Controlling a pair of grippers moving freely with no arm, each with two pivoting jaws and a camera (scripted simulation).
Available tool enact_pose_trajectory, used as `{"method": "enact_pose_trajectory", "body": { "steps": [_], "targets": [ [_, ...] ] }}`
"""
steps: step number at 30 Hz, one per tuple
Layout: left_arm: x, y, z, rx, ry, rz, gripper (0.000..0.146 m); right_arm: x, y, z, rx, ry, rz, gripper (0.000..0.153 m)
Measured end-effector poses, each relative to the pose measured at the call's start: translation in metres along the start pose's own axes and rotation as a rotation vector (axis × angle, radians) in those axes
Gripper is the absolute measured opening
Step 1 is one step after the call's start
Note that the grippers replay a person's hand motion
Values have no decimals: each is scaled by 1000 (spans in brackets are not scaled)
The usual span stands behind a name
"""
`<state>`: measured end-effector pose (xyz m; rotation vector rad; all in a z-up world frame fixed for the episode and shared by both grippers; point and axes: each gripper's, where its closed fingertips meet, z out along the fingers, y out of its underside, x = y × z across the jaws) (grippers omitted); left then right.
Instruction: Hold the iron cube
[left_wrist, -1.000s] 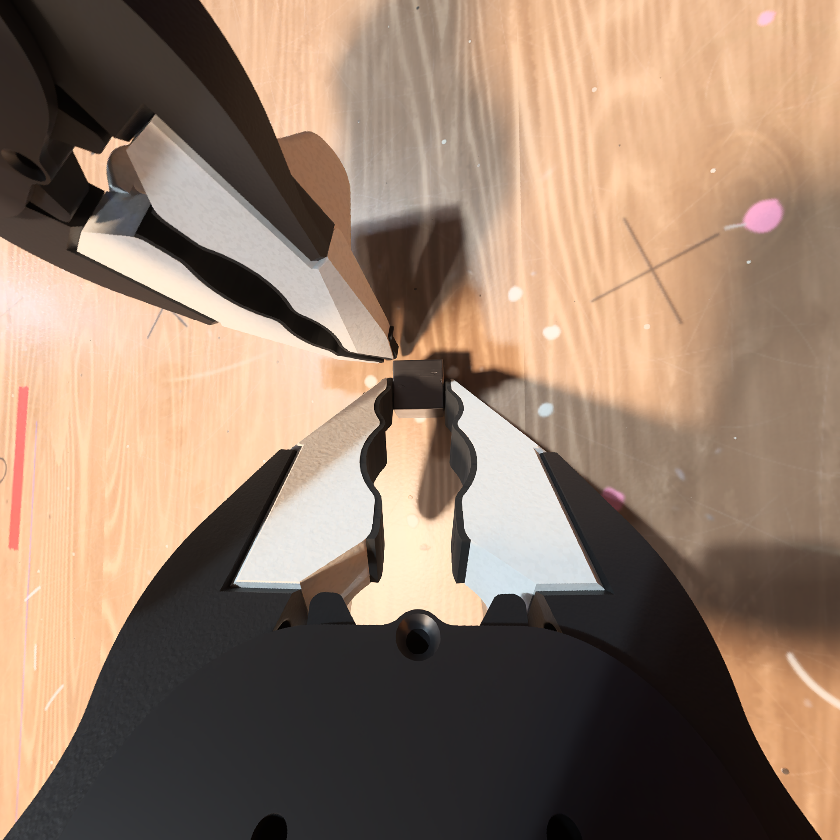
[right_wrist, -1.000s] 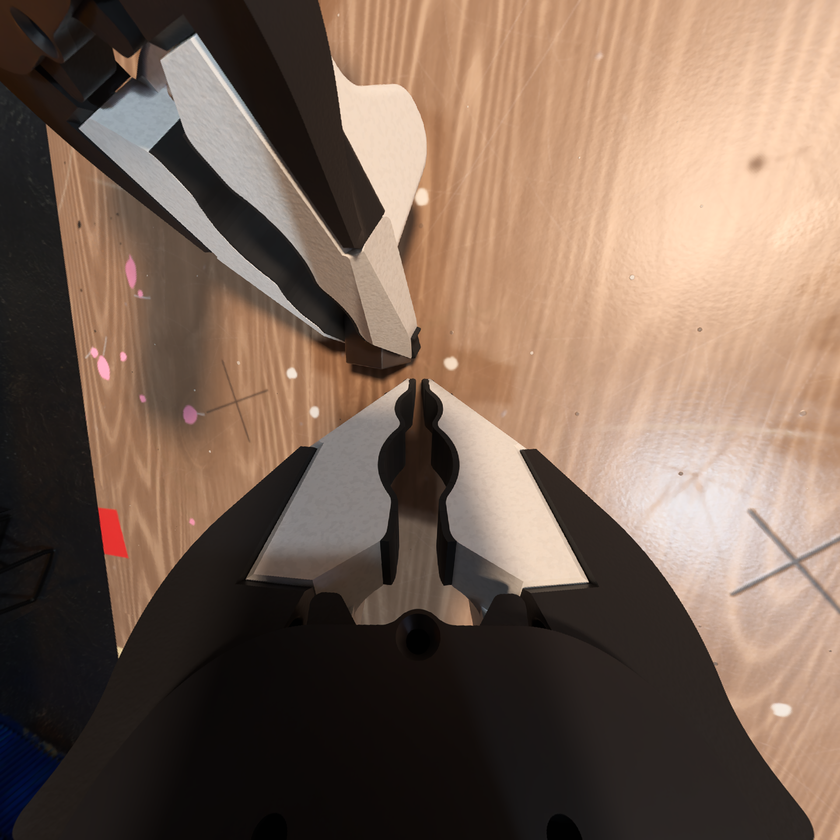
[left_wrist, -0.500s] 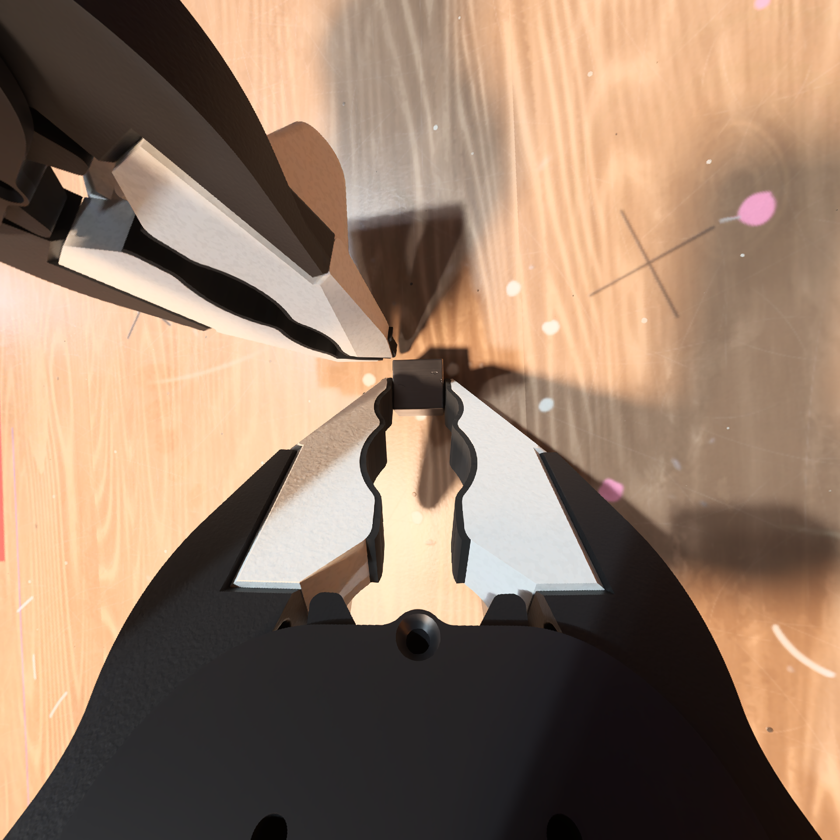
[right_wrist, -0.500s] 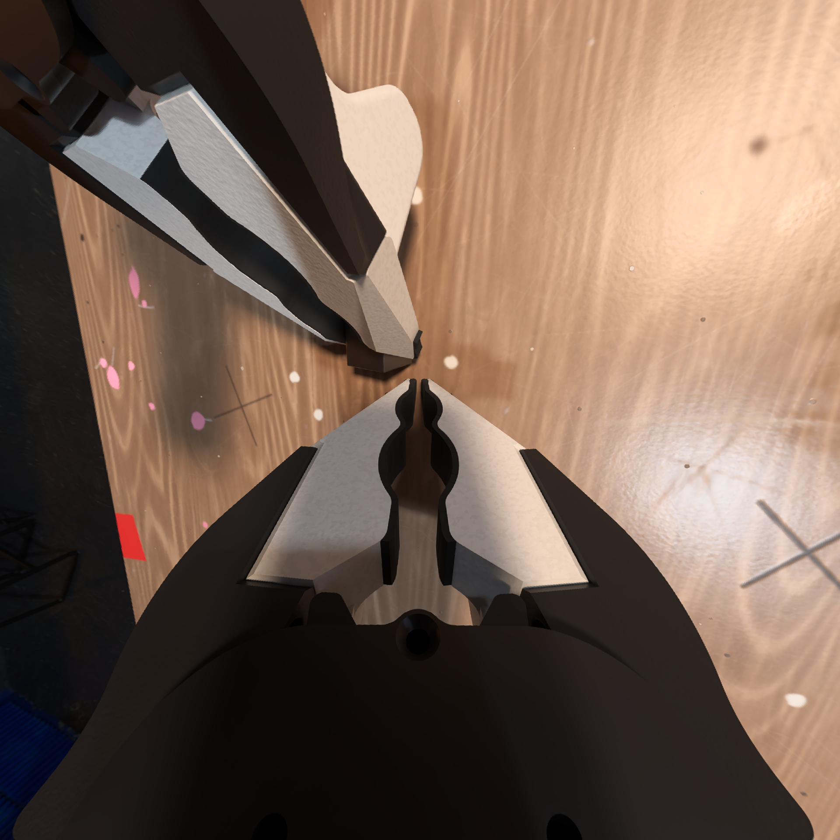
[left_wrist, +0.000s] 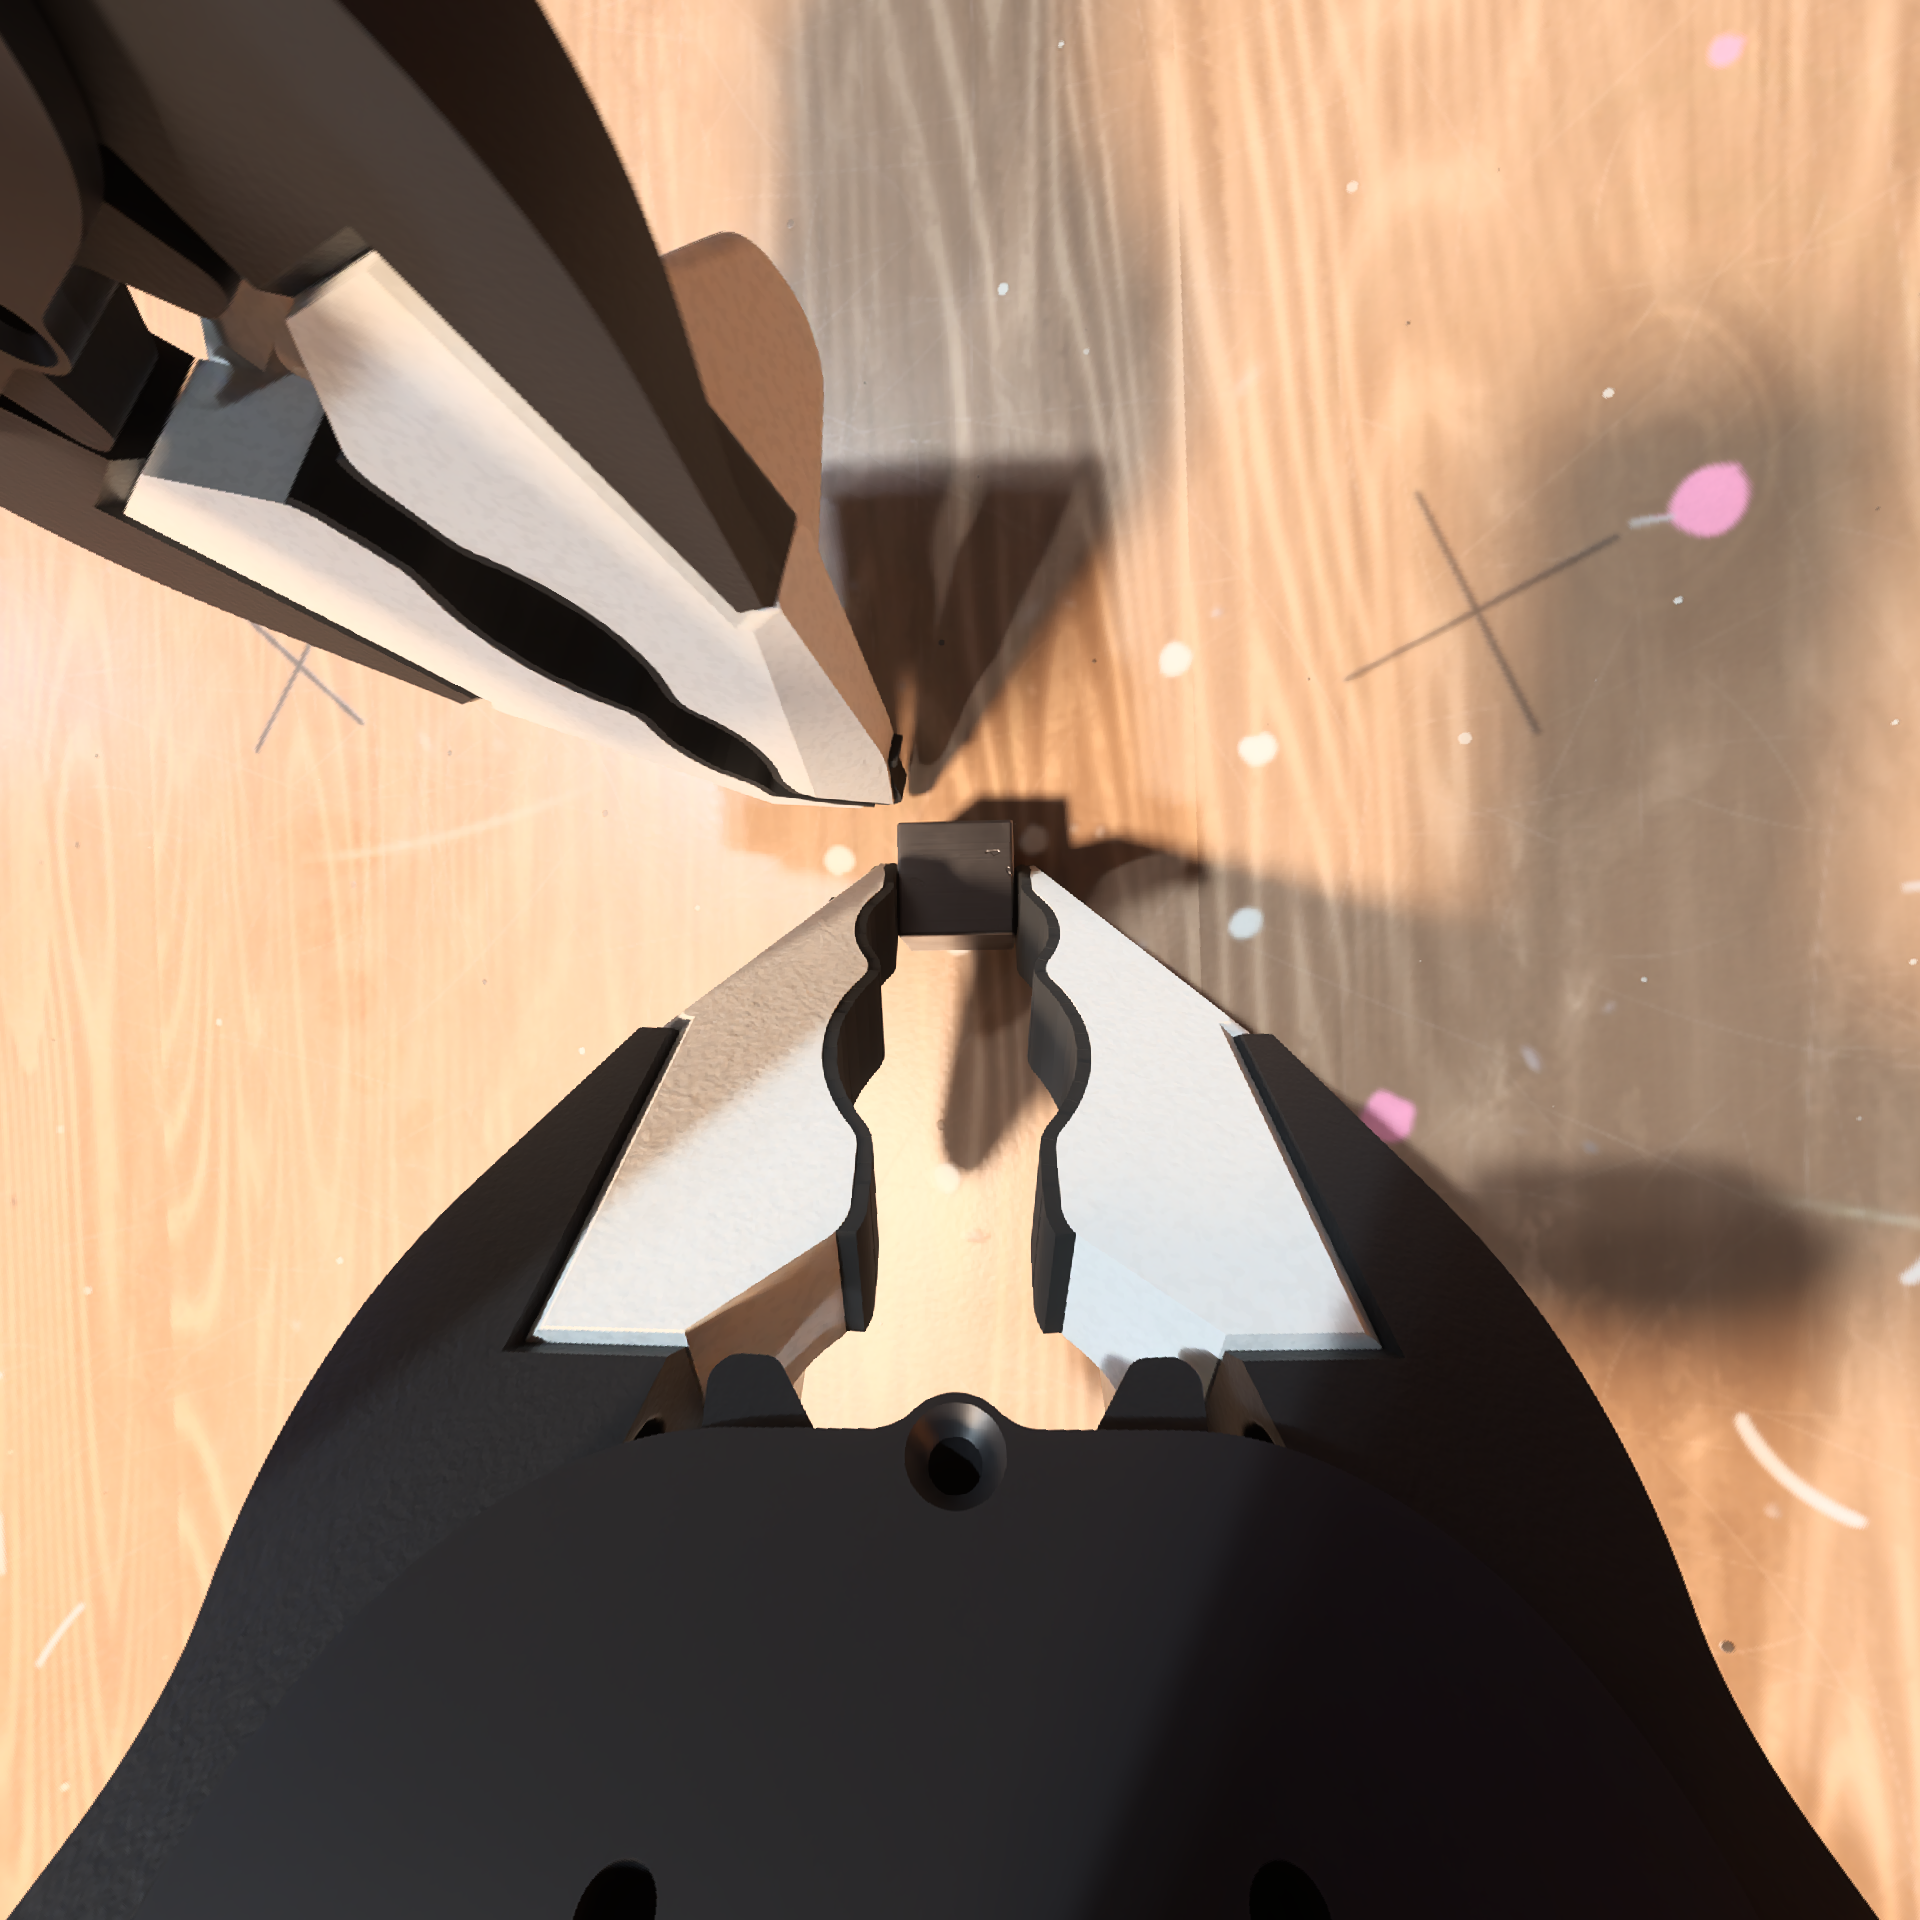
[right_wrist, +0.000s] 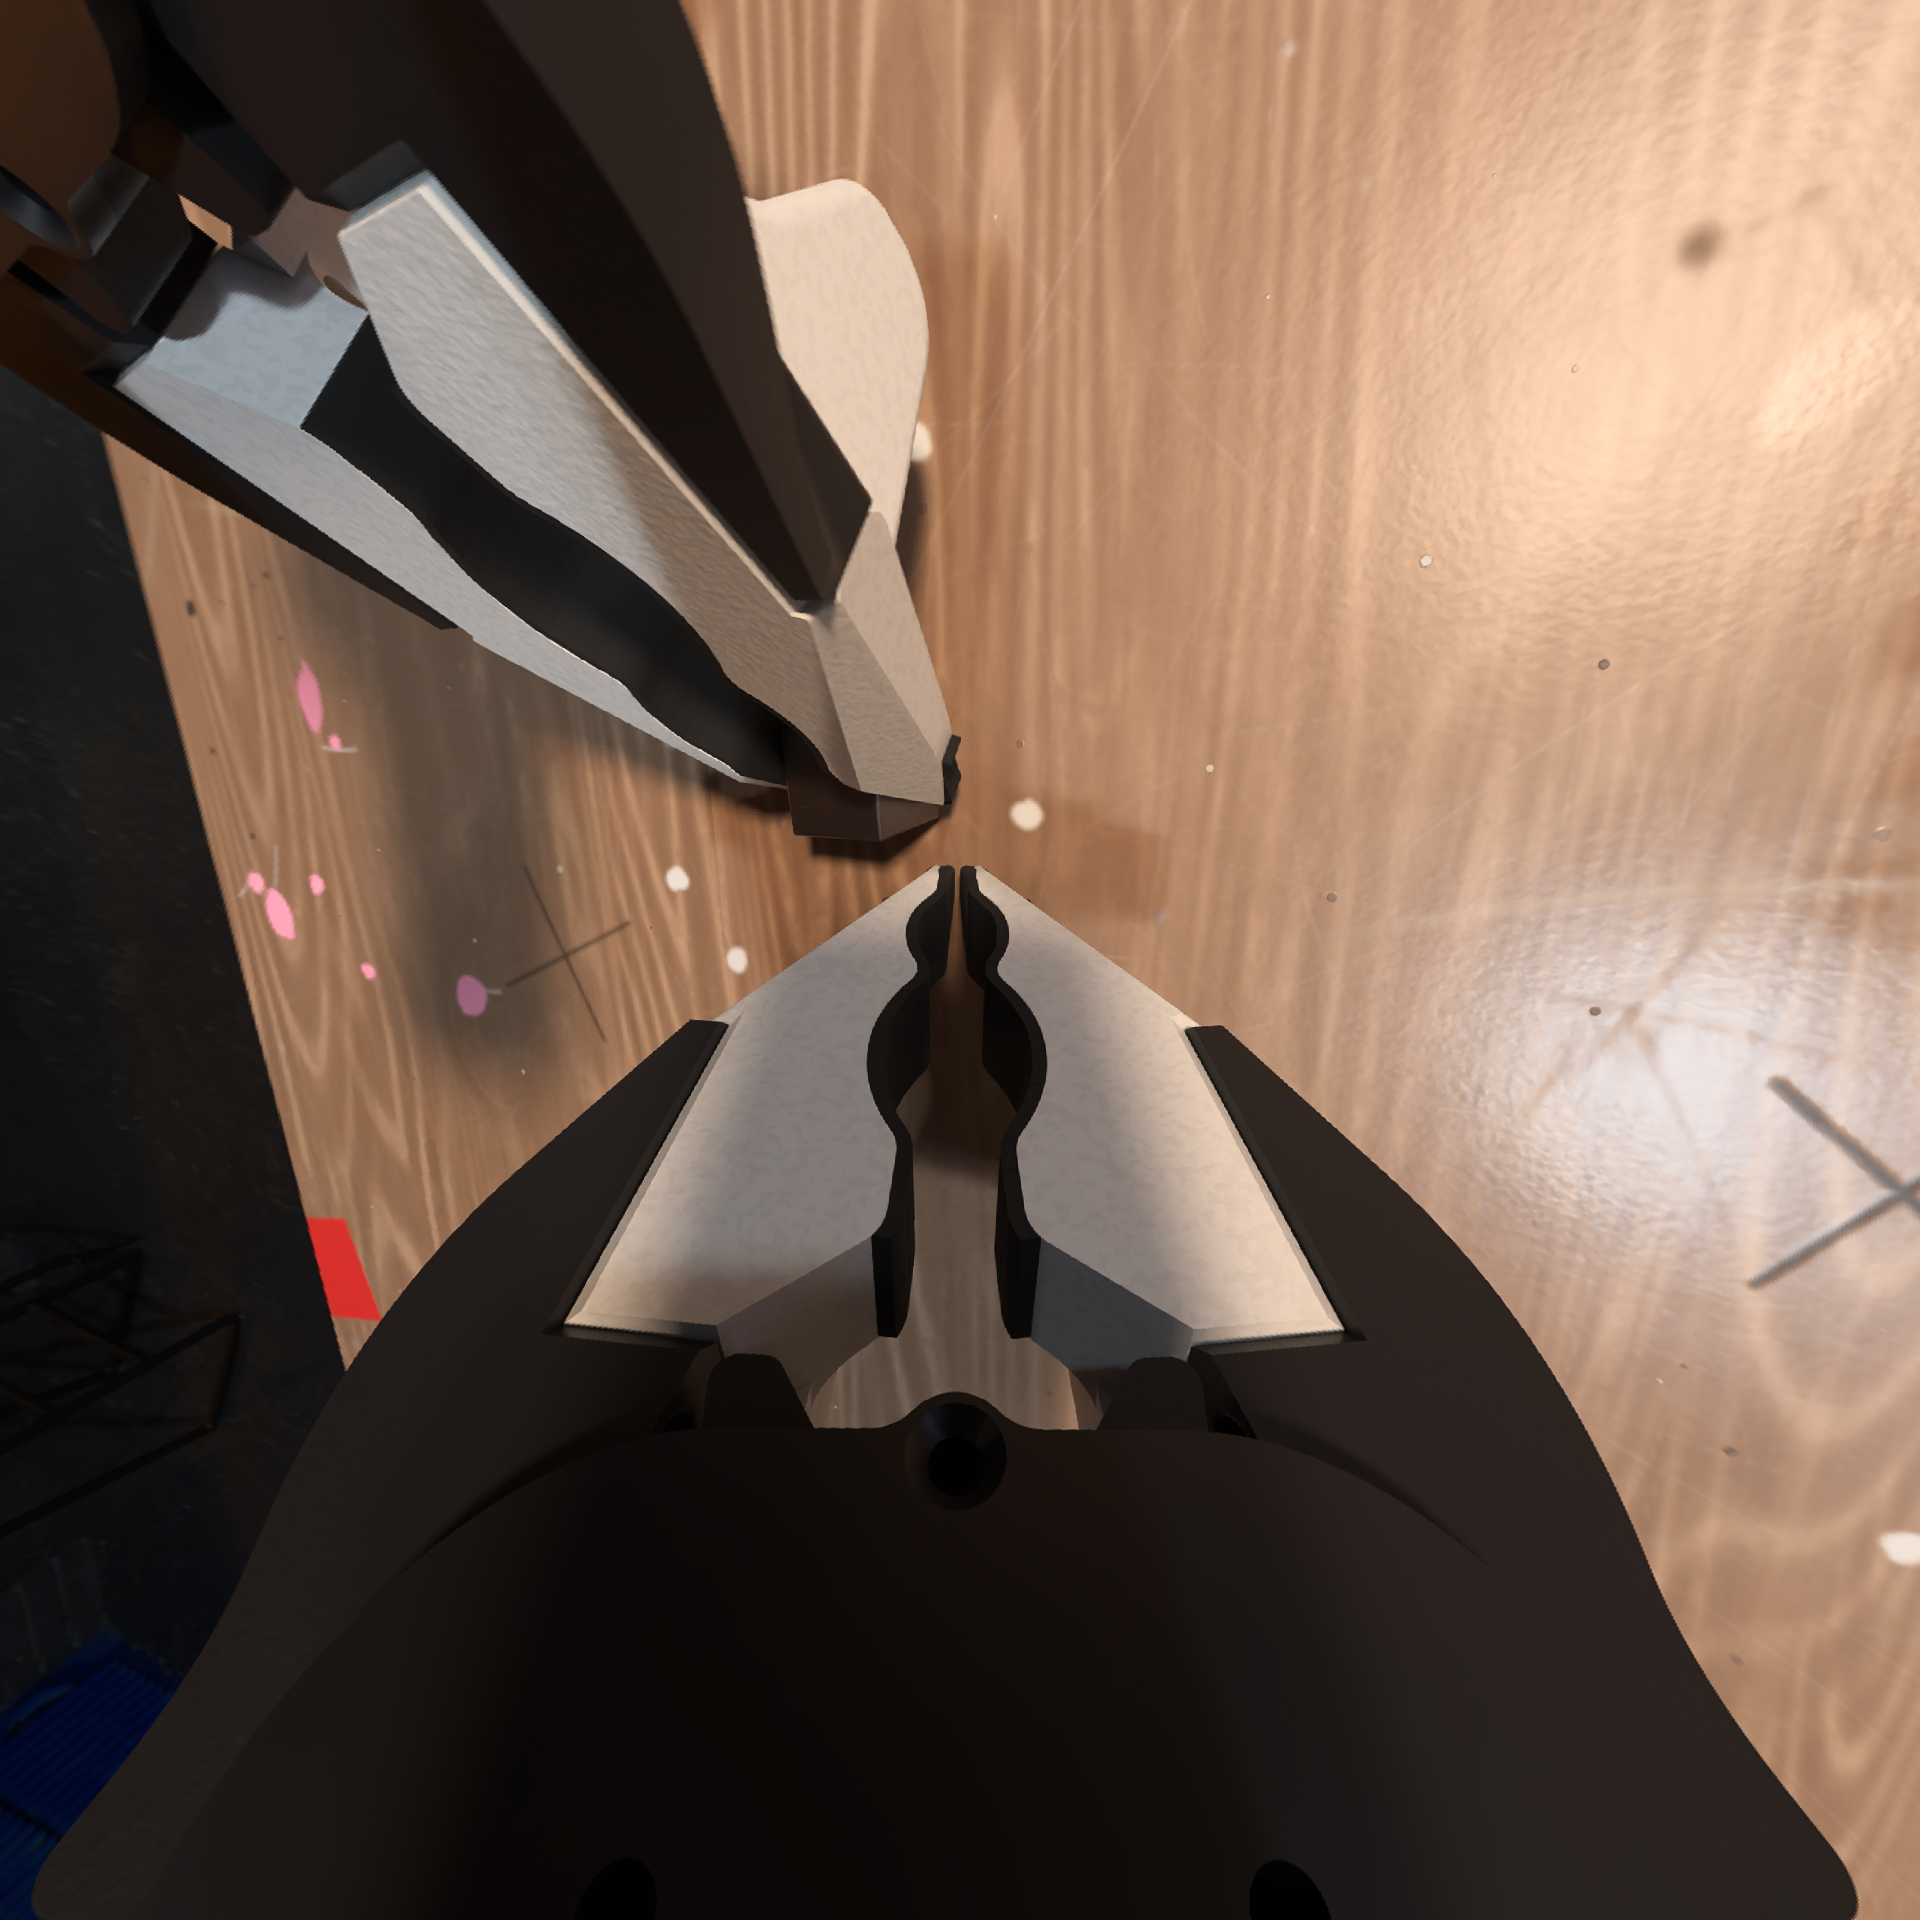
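My left gripper (left_wrist: 954, 894) has its two fingers drawn in only as far as the iron cube (left_wrist: 954, 883) allows, the small dark block pinched right at the tips with a wide gap left behind it down the channel. Compared with a second ago that grip looks unchanged: the cube sits at the same spot between the pads. What has moved is the wooden table (left_wrist: 1558, 935) beneath, whose pink spots and pencilled crosses have slid a little across my left wrist view, and the red mark at the left edge has gone out of frame. I read that as the gripper carrying the cube, not the cube slipping. In the right wrist view the block (right_wrist: 847, 816) shows under the far finger's tip, with a shadow below it, so I judge it is off the surface, though I cannot be sure. My right gripper (right_wrist: 956, 878) is empty, its tips nearly touching, and has stayed just beside the cube without contact. The hold seems secure; I would keep steady.
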<state>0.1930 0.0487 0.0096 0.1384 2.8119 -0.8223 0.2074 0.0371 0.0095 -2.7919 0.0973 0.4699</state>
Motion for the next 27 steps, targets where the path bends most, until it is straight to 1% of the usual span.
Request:
{"method": "enact_pose_trajectory", "body": {
  "steps": [3,7,9,12,17,22,24,27],
  "targets": [
    [0,0,0,24,6,-26,22,0,0,0,-56,57,-13,1],
    [0,0,0,12,-12,-21,22,0,0,0,-122,147,-40,0],
    [0,0,0,16,-18,-28,22,0,0,-1,-125,177,-47,0],
    [0,1,-1,48,-17,-65,22,0,0,-1,-63,186,-58,1],
    [0,1,-1,70,-27,-83,22,0,1,-1,92,123,23,1],
    [0,1,-1,84,-24,-91,22,3,5,-7,125,139,37,2],
    [0,1,-1,85,-25,-90,22,2,4,-11,158,123,39,1],
    [0,1,-1,81,-33,-83,22,2,2,-10,166,121,32,0]
  ]
}}
